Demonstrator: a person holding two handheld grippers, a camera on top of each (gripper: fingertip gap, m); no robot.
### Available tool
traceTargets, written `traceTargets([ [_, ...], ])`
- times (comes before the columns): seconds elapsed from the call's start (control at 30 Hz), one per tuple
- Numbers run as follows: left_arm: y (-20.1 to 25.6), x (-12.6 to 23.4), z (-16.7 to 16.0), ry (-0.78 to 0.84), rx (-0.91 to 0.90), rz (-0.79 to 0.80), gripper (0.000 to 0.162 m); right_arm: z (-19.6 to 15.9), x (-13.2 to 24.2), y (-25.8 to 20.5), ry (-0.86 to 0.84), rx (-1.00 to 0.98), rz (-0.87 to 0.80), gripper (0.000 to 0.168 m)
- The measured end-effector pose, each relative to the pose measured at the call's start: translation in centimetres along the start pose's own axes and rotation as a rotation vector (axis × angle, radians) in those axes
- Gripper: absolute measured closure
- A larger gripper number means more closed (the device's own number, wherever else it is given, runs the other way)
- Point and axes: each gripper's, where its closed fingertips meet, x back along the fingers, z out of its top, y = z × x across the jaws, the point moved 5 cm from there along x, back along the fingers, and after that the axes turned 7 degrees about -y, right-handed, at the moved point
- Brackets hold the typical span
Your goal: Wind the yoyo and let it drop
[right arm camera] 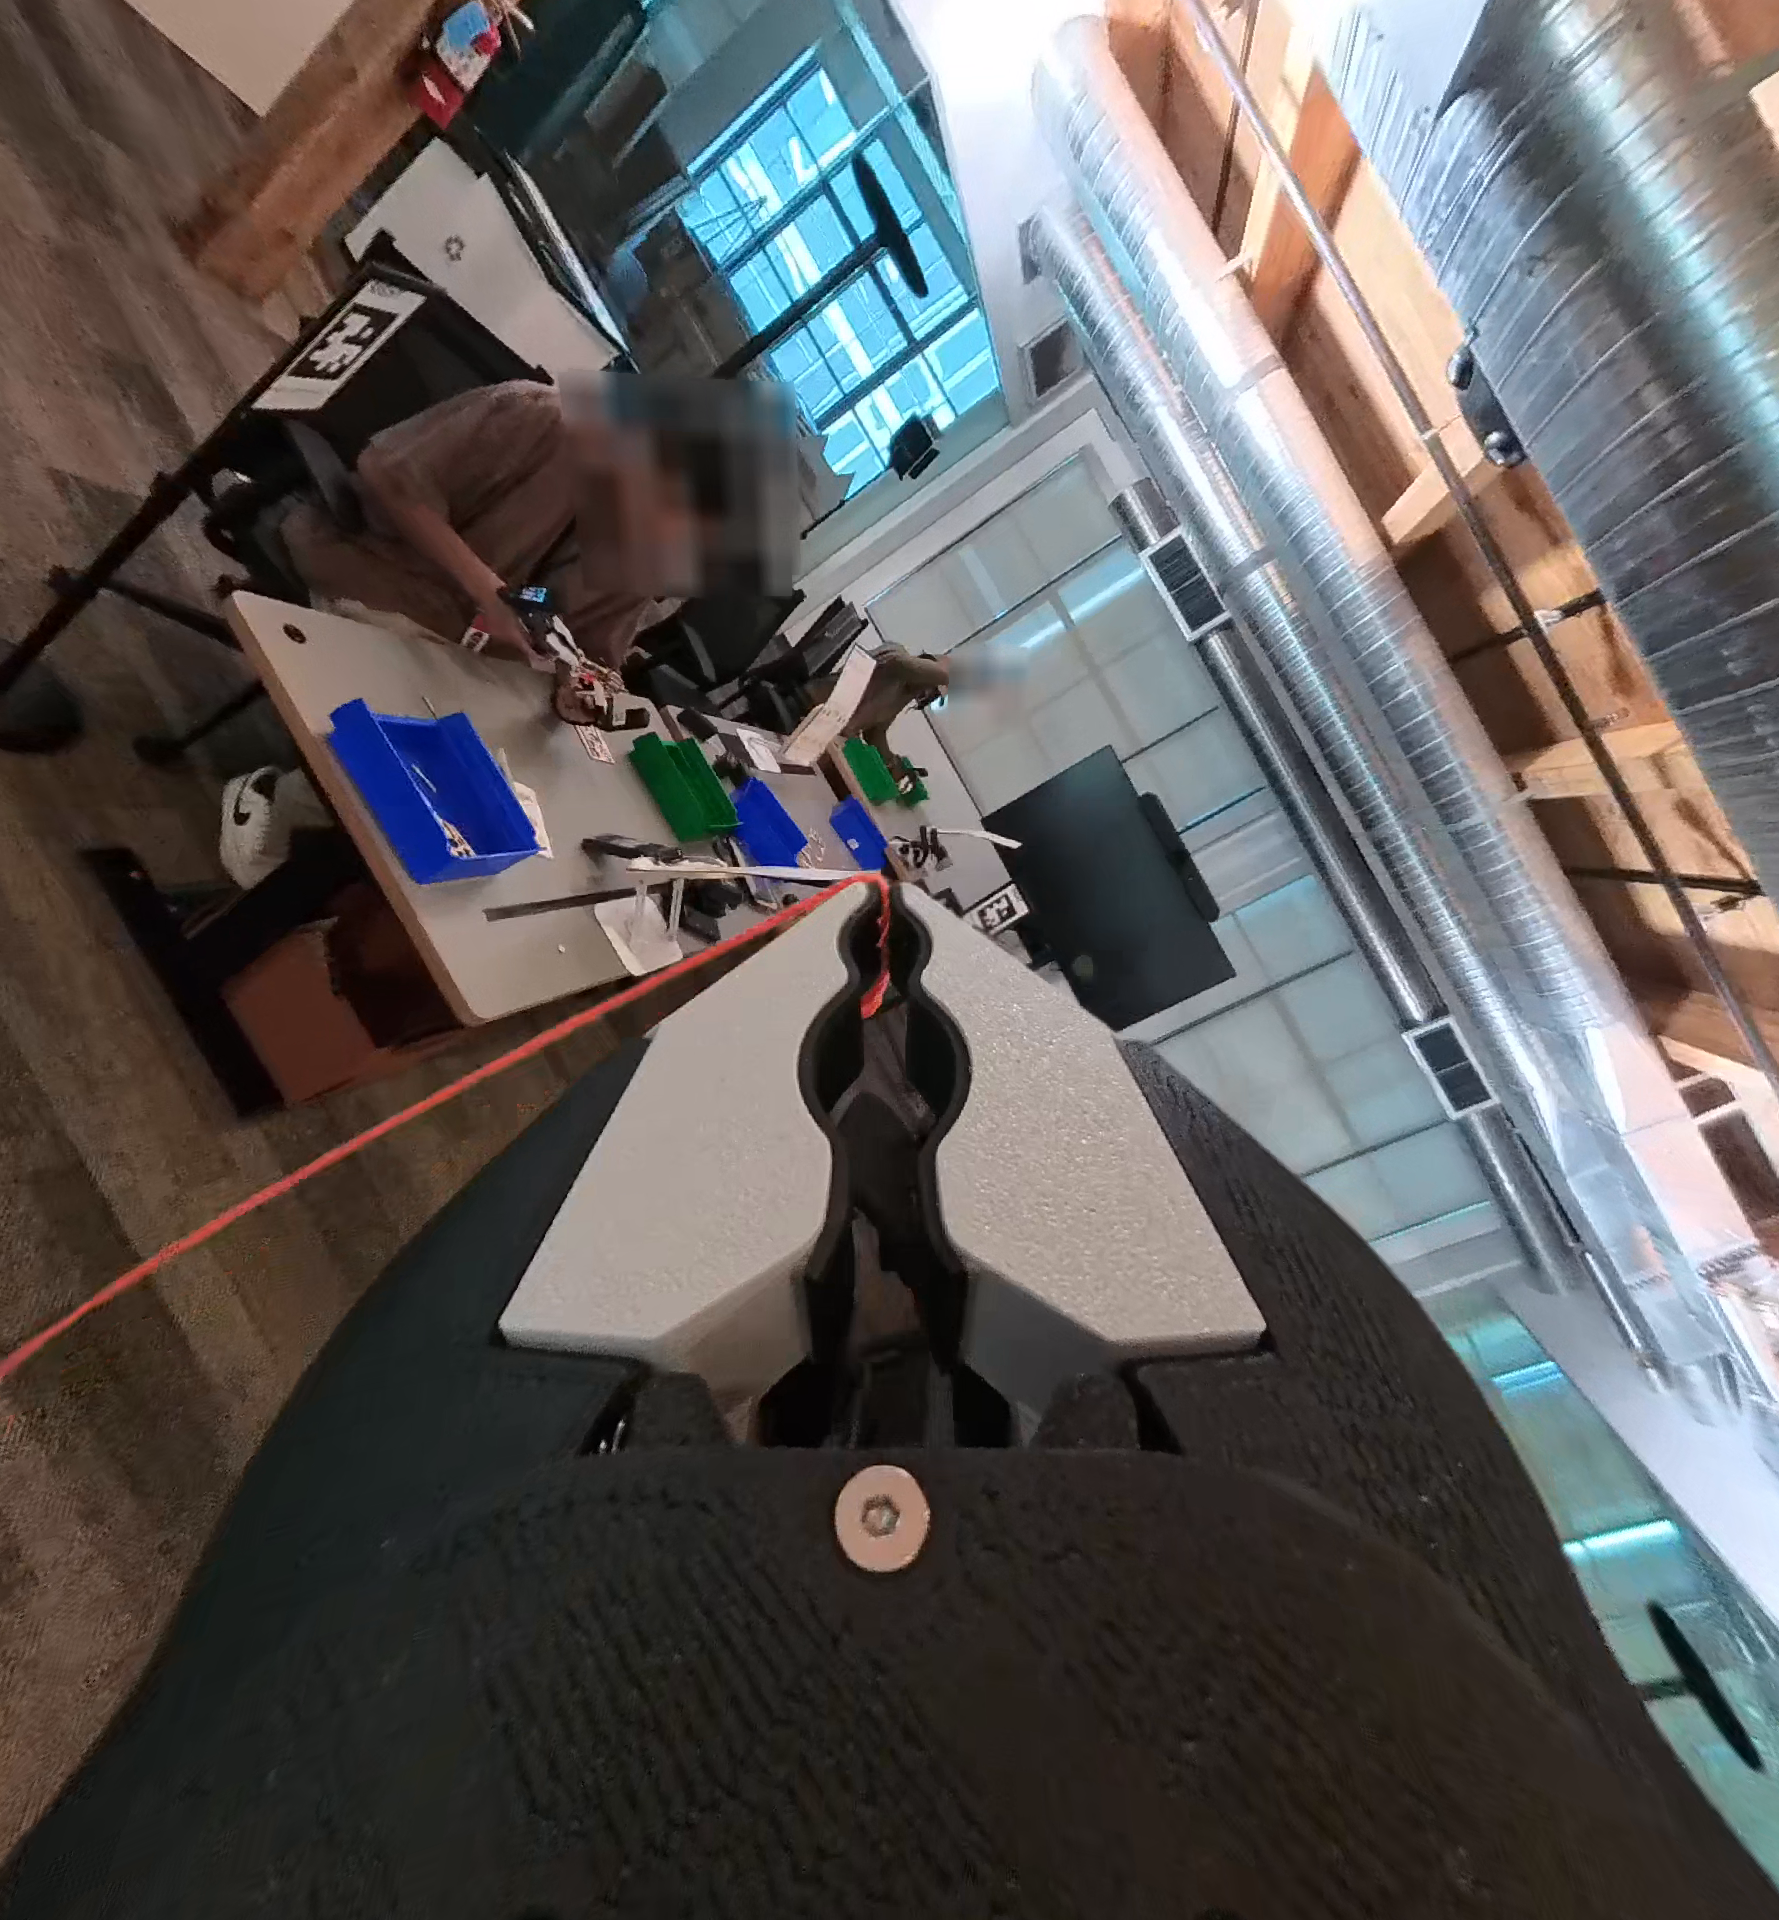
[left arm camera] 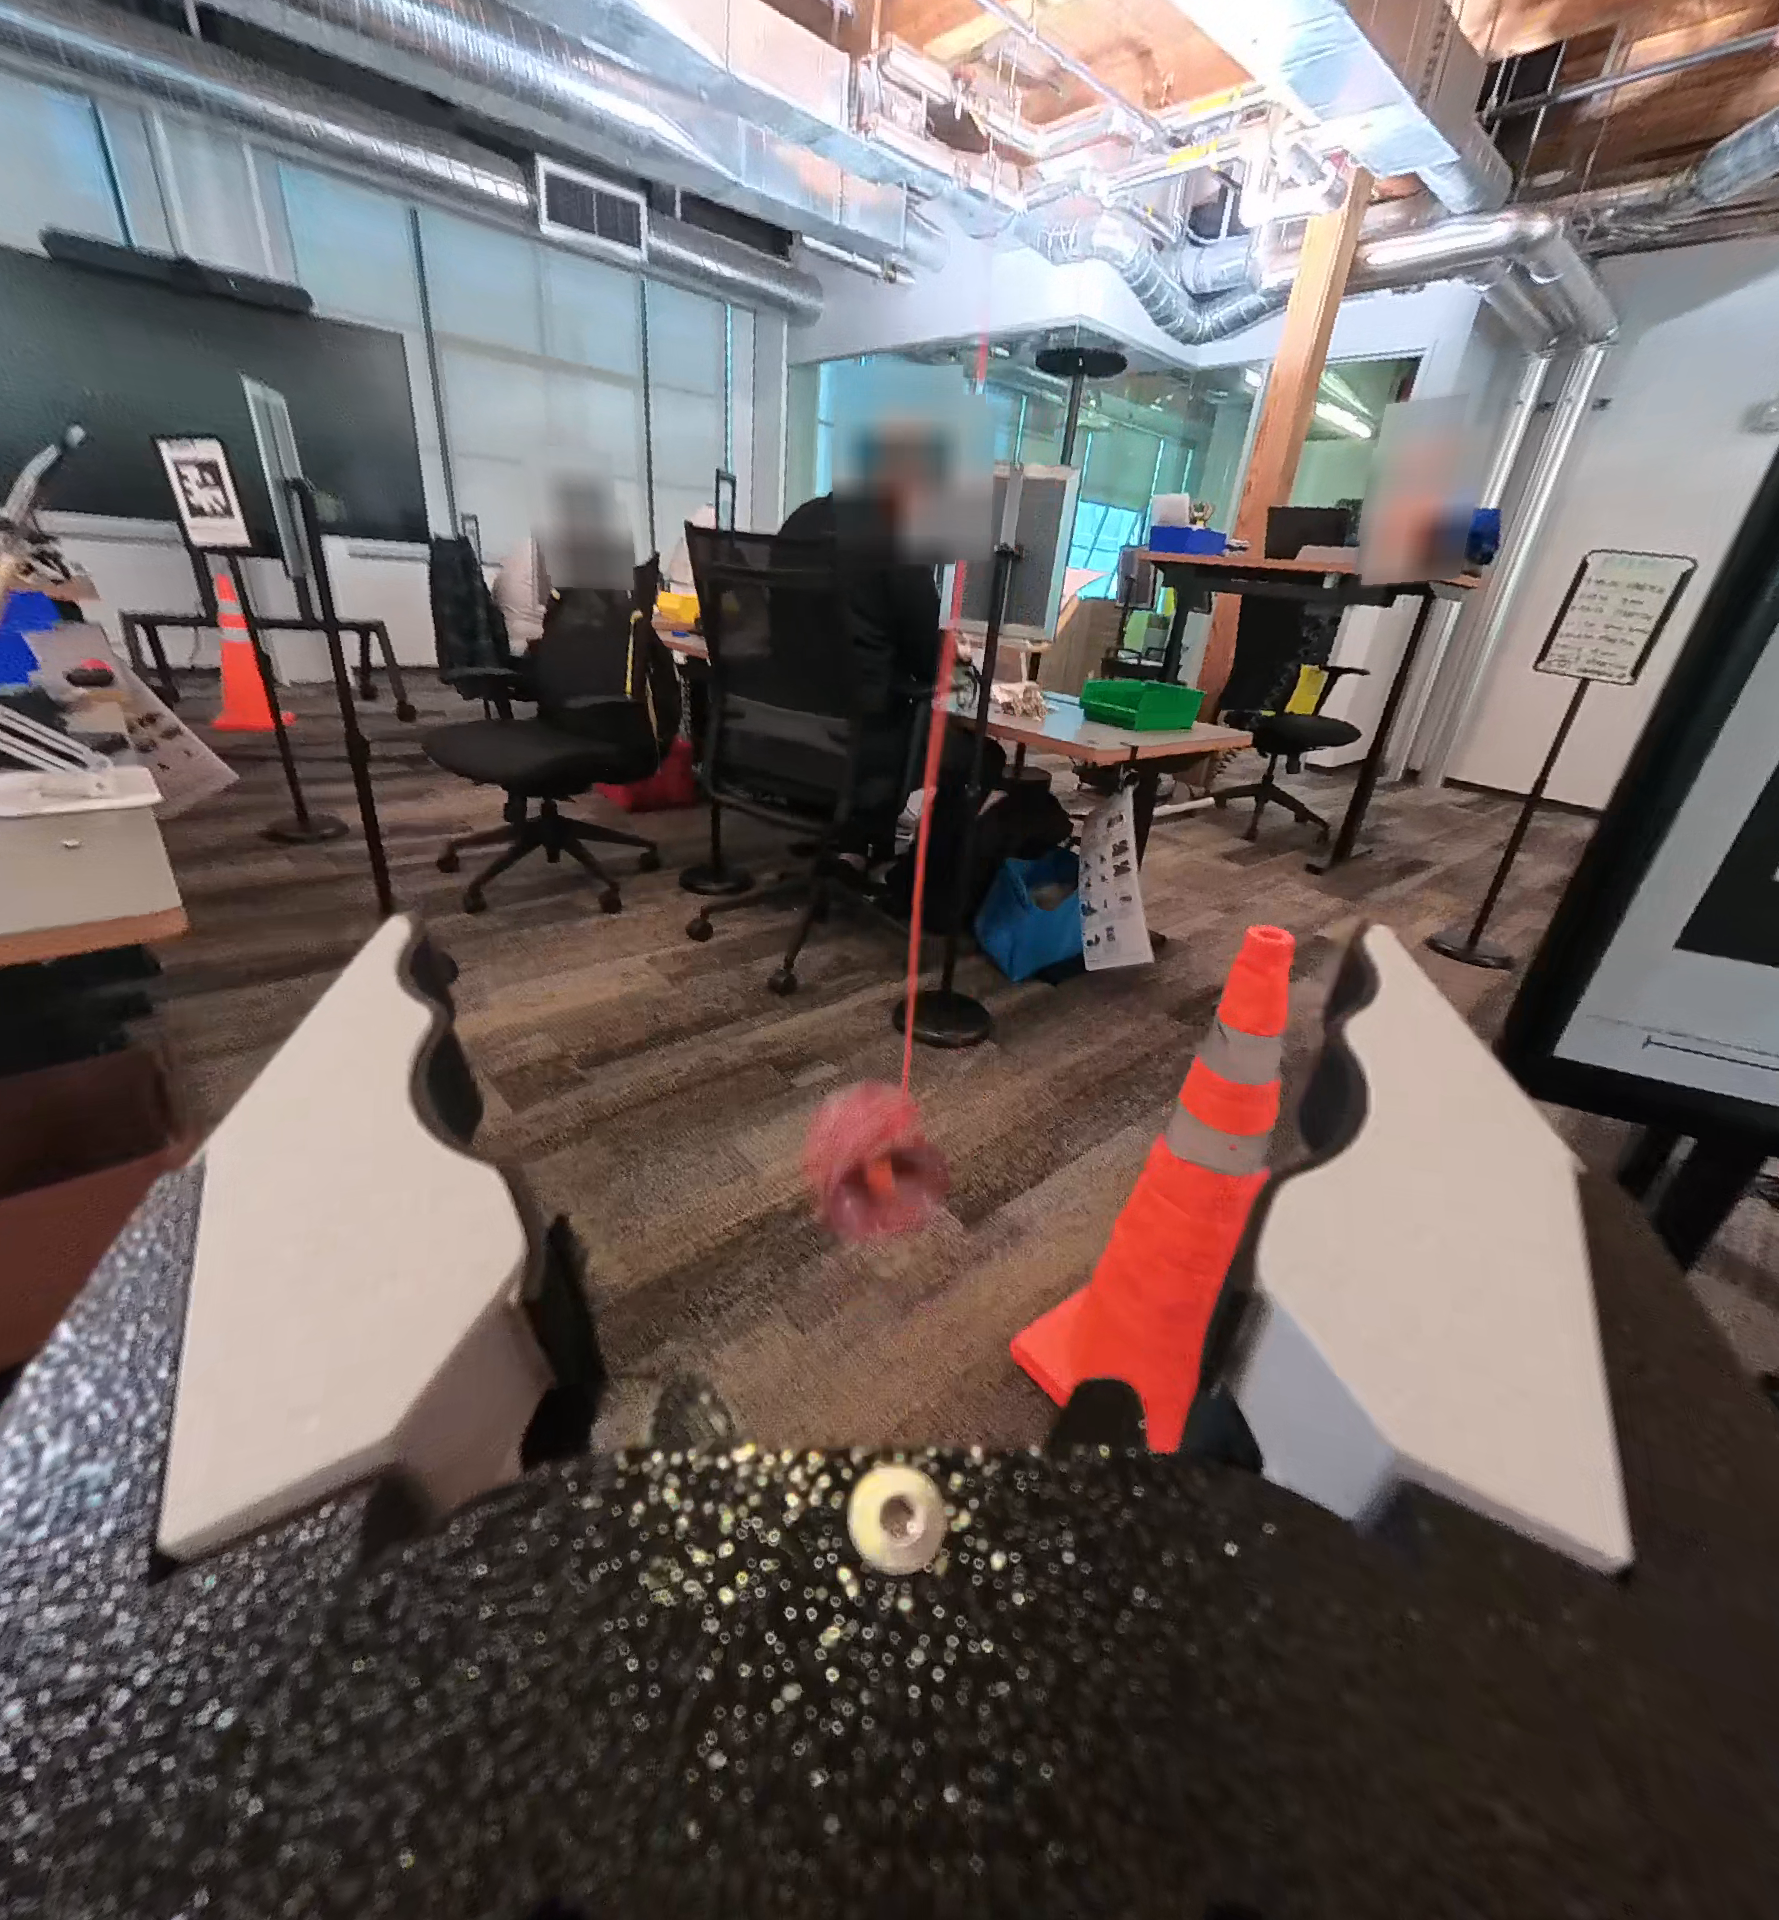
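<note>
Above patterned office carpet (left arm camera: 656,1039), a blurred red yoyo (left arm camera: 874,1174) hangs free between the wide-spread fingers of the empty left gripper (left arm camera: 890,1039), its red string (right arm camera: 397,1122) running taut up to the right gripper (right arm camera: 880,904), clamped on the string's end, apparently raised high to give the toy room to fall.

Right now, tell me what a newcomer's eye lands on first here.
A blurred pink-red yoyo dangles on a red string in front of the open left hand-held gripper, above the carpet. Beside it stands an orange traffic cone. The right hand-held gripper is shut, pinching the string's end.
</note>
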Motion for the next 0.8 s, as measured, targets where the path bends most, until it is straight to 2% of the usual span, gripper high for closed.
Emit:
traceTargets([
  [0.13, 0.4, -3.0, -1.3, -0.100, 0.060, -0.025, 0.003, 0.4, -0.5, 0.3, 0.005, -0.030, 0.042, 0.168],
  [0.23, 0.6, -6.6, -0.1, -0.094, 0.095, -0.022, 0.003, 1.6, 0.0, 1.0, 0.040, -0.040, 0.042, 0.168],
  [0.33, 0.0, -10.3, 3.5, -0.012, 0.069, 0.051, 0.003, 3.4, 1.0, 1.9, 0.076, -0.023, 0.015, 0.168],
  [0.5, -2.9, -14.0, 11.8, 0.209, 0.021, 0.203, 0.005, 6.8, 3.1, 3.3, 0.152, 0.005, -0.017, 0.168],
  [0.57, -4.0, -15.3, 13.3, 0.210, 0.010, 0.237, 0.005, 7.8, 3.8, 3.2, 0.173, 0.016, -0.002, 0.168],
  [0.63, -4.9, -16.3, 13.3, 0.190, -0.004, 0.252, 0.012, 9.0, 4.5, 3.2, 0.199, 0.042, -0.025, 0.168],
  [0.67, -5.2, -16.6, 13.0, 0.180, -0.011, 0.252, 0.026, 9.5, 5.0, 3.2, 0.212, 0.051, -0.028, 0.168],
  [0.7, -5.5, -17.0, 12.6, 0.162, -0.006, 0.244, 0.060, 9.9, 5.6, 3.1, 0.229, 0.052, -0.021, 0.168],
  [0.73, -5.5, -17.3, 12.0, 0.139, -0.006, 0.215, 0.117, 10.4, 5.9, 3.0, 0.242, 0.053, -0.007, 0.168],
  [0.77, -5.7, -17.4, 11.4, 0.114, 0.004, 0.193, 0.150, 10.9, 6.2, 2.8, 0.250, 0.056, 0.003, 0.168],
  [0.8, -5.8, -17.2, 11.0, 0.113, 0.013, 0.179, 0.162, 11.3, 6.4, 2.7, 0.257, 0.062, 0.011, 0.168],
])
